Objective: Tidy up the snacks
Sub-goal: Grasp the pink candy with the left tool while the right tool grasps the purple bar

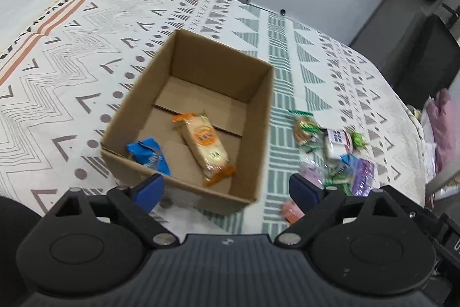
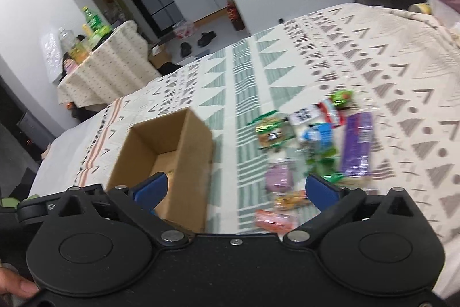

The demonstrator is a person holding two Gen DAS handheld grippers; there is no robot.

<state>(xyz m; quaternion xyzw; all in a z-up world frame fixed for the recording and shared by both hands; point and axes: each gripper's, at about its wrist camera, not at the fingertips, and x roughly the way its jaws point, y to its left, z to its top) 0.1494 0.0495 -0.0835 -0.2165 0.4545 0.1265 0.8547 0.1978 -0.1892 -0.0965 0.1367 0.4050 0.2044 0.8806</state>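
The left claw (image 1: 225, 192) hangs wide open and empty over the near wall of the cardboard box (image 1: 260, 117), which sits on a patterned bedspread (image 1: 86, 53). Inside lie an orange-wrapped biscuit pack (image 1: 205, 144) and a blue packet (image 1: 149, 156). Right of the box, a loose pile of snacks (image 2: 313, 140) is scattered. The right claw (image 2: 235, 192) is spread wide too, holding nothing, above the pile's near edge.

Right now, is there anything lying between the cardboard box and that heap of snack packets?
No, nothing. In the right wrist view, only bare patterned bedspread separates the cardboard box from the snack packets. The left wrist view shows the same gap.
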